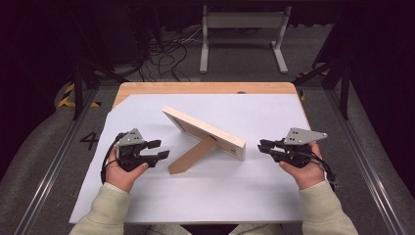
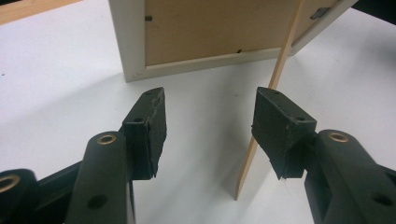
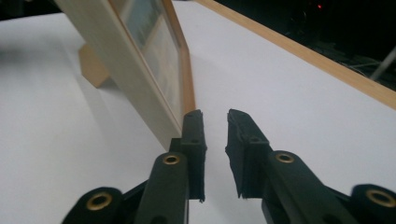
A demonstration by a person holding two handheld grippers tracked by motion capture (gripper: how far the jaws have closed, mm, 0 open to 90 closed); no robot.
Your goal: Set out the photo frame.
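Note:
A light wooden picture frame (image 1: 203, 131) stands upright in the middle of the white table cover, propped on its easel leg (image 1: 193, 155), which reaches toward me. My left gripper (image 1: 162, 149) is to the left of the leg, open, with nothing between its jaws. The left gripper view looks past the left gripper (image 2: 208, 109) at the frame's brown back (image 2: 219, 32) and the thin leg (image 2: 280, 70). My right gripper (image 1: 260, 146) hovers just right of the frame's right end. Its jaws stand a narrow gap apart, empty, in the right gripper view (image 3: 215, 116), beside the frame's corner (image 3: 140, 60).
A white sheet (image 1: 244, 191) covers the wooden table, whose bare far edge (image 1: 205, 88) shows. Beyond the table, a grey metal stand (image 1: 242, 29) and loose cables (image 1: 166, 54) lie on the floor. Dark rails flank both sides.

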